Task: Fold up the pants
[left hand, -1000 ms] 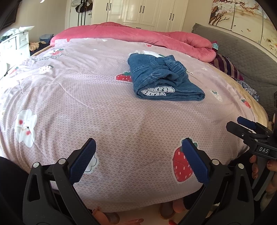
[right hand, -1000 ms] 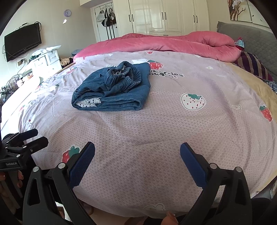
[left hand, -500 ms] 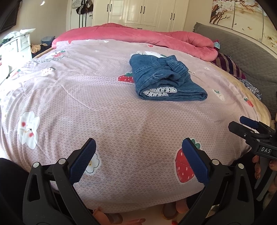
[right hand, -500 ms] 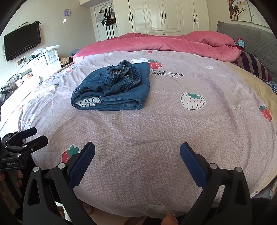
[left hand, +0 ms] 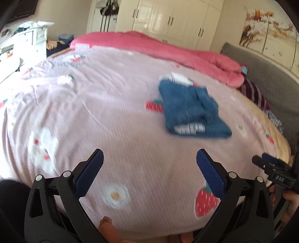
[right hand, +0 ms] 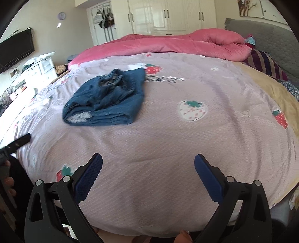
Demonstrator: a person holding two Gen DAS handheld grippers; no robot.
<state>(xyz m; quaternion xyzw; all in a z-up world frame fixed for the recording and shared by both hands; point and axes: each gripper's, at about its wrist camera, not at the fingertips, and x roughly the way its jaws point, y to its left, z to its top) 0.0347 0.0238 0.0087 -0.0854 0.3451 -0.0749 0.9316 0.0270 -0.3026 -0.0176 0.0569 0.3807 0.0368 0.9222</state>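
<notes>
The blue denim pants [left hand: 192, 110] lie folded in a compact bundle on the pink strawberry-print bedspread [left hand: 112, 119]; they also show in the right wrist view [right hand: 108, 101], left of centre, with a white lace hem at the near edge. My left gripper [left hand: 149, 158] is open and empty, over the near part of the bed, well short of the pants. My right gripper [right hand: 148, 162] is open and empty, also near the bed's front edge. The right gripper shows in the left wrist view at the far right [left hand: 269, 164]. The left wrist view is blurred.
A pink duvet [right hand: 168, 44] is heaped along the far side of the bed. A grey headboard [right hand: 269, 43] and a striped pillow [right hand: 265, 63] are at the right. White wardrobes [right hand: 168, 16], a white dresser [right hand: 41, 69] and a wall television [right hand: 16, 50] stand beyond.
Both grippers have swung and lifted slightly, so the view shifts and blurs. The pants have not moved on the bed. Both grippers stay open.
</notes>
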